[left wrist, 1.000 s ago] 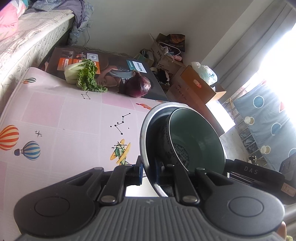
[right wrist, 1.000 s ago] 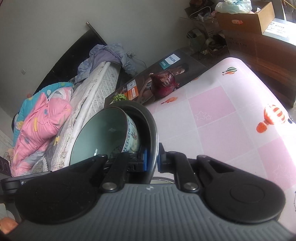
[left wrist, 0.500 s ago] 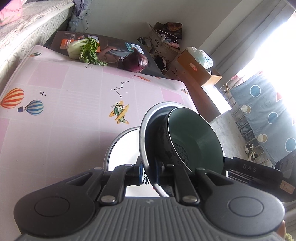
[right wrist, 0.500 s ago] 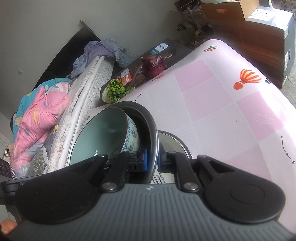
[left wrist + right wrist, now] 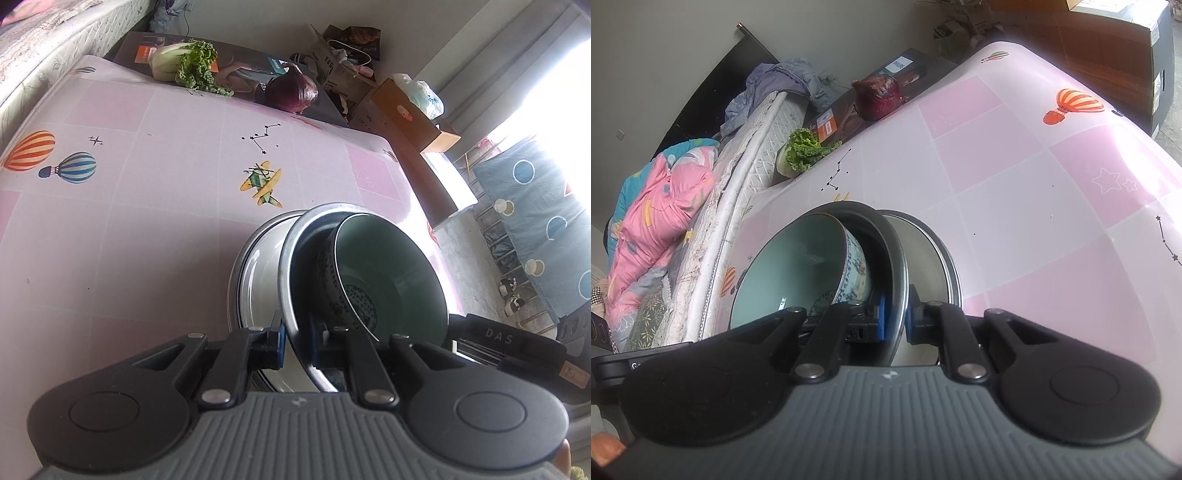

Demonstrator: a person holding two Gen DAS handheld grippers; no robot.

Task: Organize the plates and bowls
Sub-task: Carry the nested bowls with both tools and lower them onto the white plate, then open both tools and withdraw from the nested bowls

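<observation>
Two handheld grippers clamp opposite sides of a metal bowl (image 5: pixel 295 258) above a table covered in a pink checked cloth (image 5: pixel 147 206) printed with balloons and stars. The left gripper (image 5: pixel 298 334) has its jaws narrowed onto the bowl's rim at the near edge, and the right gripper (image 5: pixel 894 316) pinches the same rim from the other side, jaws likewise closed on it. A patterned ceramic bowl (image 5: pixel 388 273) with a pale green inside sits tilted inside the metal bowl (image 5: pixel 892 258); from the right wrist view its blue-and-white outside (image 5: pixel 855 266) leans against the metal wall. Directly below the held pair, a white plate with a metal rim (image 5: pixel 255 273) rests on the cloth. At the far edge of the table lie a head of leafy cabbage (image 5: pixel 184 64) and a red onion (image 5: pixel 293 90) on a flat printed box (image 5: pixel 243 66). A mattress (image 5: pixel 738 177) with pink bedding runs along the table's left side.
</observation>
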